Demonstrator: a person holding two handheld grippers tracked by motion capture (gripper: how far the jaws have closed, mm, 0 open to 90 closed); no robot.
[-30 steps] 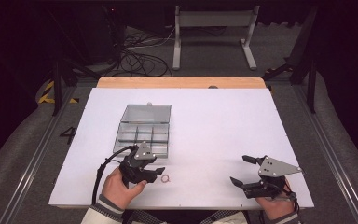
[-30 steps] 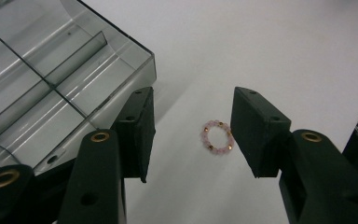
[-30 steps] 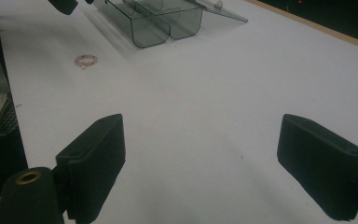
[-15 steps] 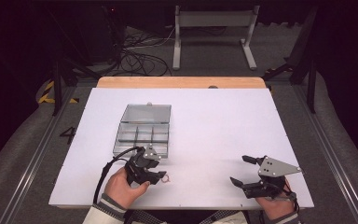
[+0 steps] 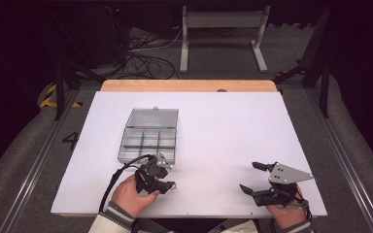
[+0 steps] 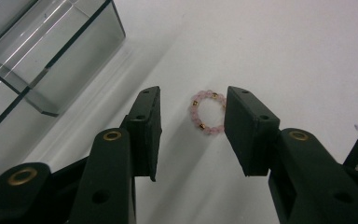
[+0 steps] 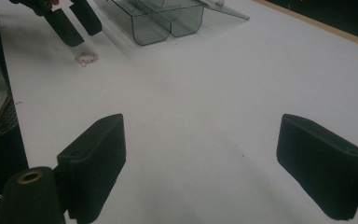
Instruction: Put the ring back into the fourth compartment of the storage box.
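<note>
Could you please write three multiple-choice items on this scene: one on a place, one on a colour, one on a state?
1. Where does the small beaded ring lie?
A. on the white table, between the left gripper jaws
B. inside the box
C. beside the right gripper

2. What colour are most of its beads?
A. blue
B. pink
C. green

3. How is the clear plastic compartment box?
A. lid shut
B. upside down
C. lid open

Answers: 1 A, the left gripper view shows it between the jaws, untouched. 2 B, pink with some gold beads. 3 C, the lid lies back.
</note>
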